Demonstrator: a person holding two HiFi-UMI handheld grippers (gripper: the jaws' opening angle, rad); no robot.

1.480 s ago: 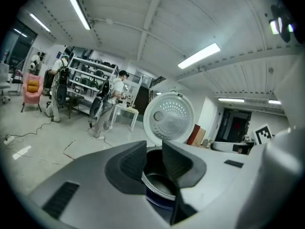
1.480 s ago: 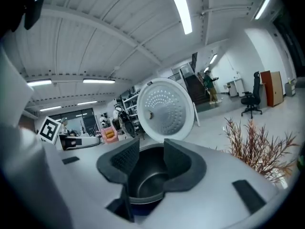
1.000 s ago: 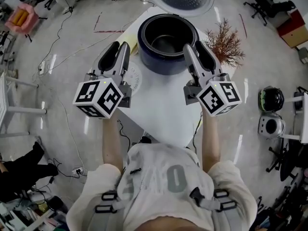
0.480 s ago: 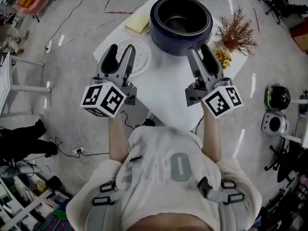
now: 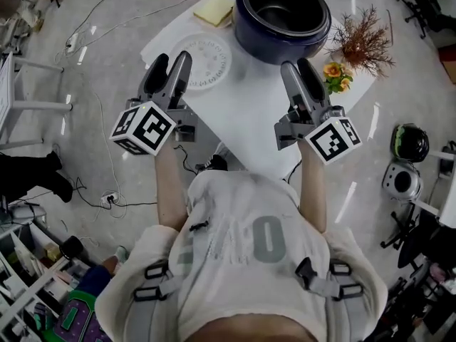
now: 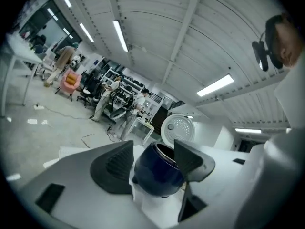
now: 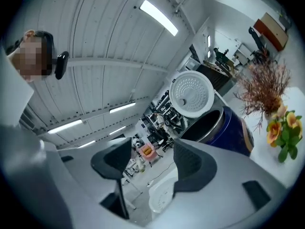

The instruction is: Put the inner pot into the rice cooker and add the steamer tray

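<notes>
Rice cooker, dark blue and round (image 5: pixel 247 33), stands open at the far end of the white table (image 5: pixel 242 112).
We hold our left gripper (image 5: pixel 169 63) and right gripper (image 5: pixel 297 67) short of it, jaws spread and empty; the flat white perforated steamer tray (image 5: pixel 206 59) lies by the left one's tips.

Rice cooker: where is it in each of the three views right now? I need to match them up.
Head view: rice cooker at top centre, ahead of both grippers.
Left gripper view: rice cooker low centre, seen between the open jaws, not touched.
Right gripper view: rice cooker right of centre, beyond the right-hand jaw.
Shared landmark: its open white lid, standing behind it in both gripper views.
</notes>
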